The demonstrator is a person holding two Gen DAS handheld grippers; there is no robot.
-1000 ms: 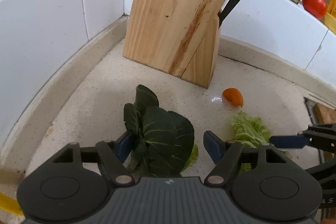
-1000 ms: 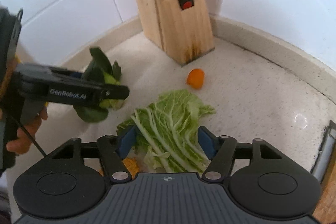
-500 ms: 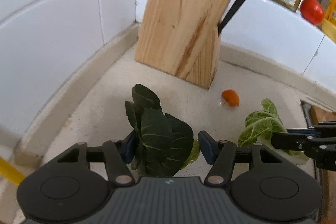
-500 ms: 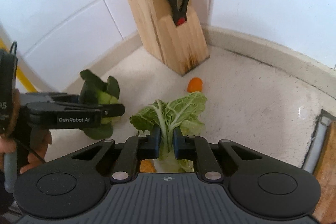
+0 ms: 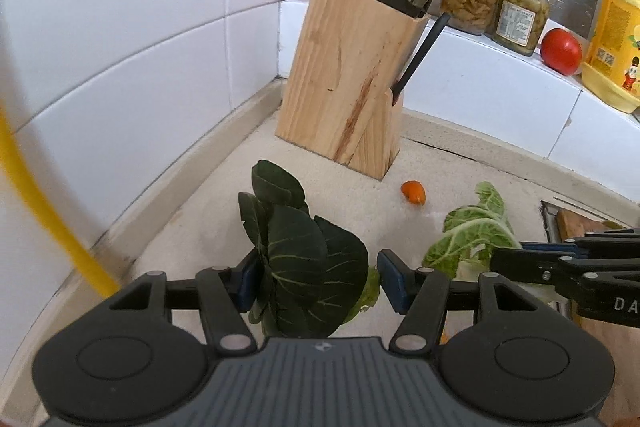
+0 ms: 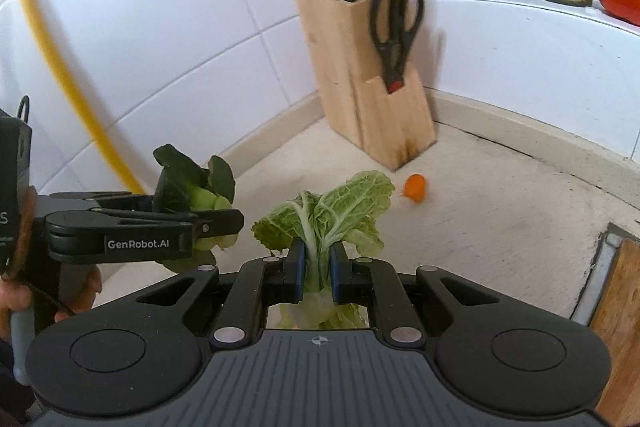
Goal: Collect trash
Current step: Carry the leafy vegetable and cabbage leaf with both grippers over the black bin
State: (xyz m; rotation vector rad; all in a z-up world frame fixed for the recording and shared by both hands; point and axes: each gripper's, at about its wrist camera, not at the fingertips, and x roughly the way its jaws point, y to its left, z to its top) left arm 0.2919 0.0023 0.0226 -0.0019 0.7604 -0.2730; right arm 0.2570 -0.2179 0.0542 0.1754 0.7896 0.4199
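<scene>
Gripping a bunch of dark green leaves (image 5: 308,263) between its blue pads, the left gripper (image 5: 316,277) filled the lower middle of the left wrist view, and its jaws had just been closing on the bunch, which stood up between them clear of the counter (image 5: 472,171). In the right wrist view the same tongs came in from the left edge, held by a hand (image 6: 24,301) at the lower left, with the bunch's pale stalks pinched at the tips.

The right gripper (image 6: 318,269) sat at the lower middle of its own view, its jaws narrowly drawn together on the white rib of a pale cabbage leaf (image 6: 332,211); they too had just been closing. The leaf fanned upward above the pads, lifted off the counter. In the left wrist view that leaf showed at the right, just beside the black fingers entering from the right edge.

A small orange scrap (image 6: 415,187) lay on the speckled counter in the middle of the frame, near the foot of a wooden knife block (image 5: 352,83) and apart from both tongs. Black scissors (image 6: 396,35) hung in the block's front slot. On the white ledge at the upper right stood two jars (image 5: 496,5), a tomato (image 5: 561,51) and a yellow bottle (image 5: 614,39).
</scene>
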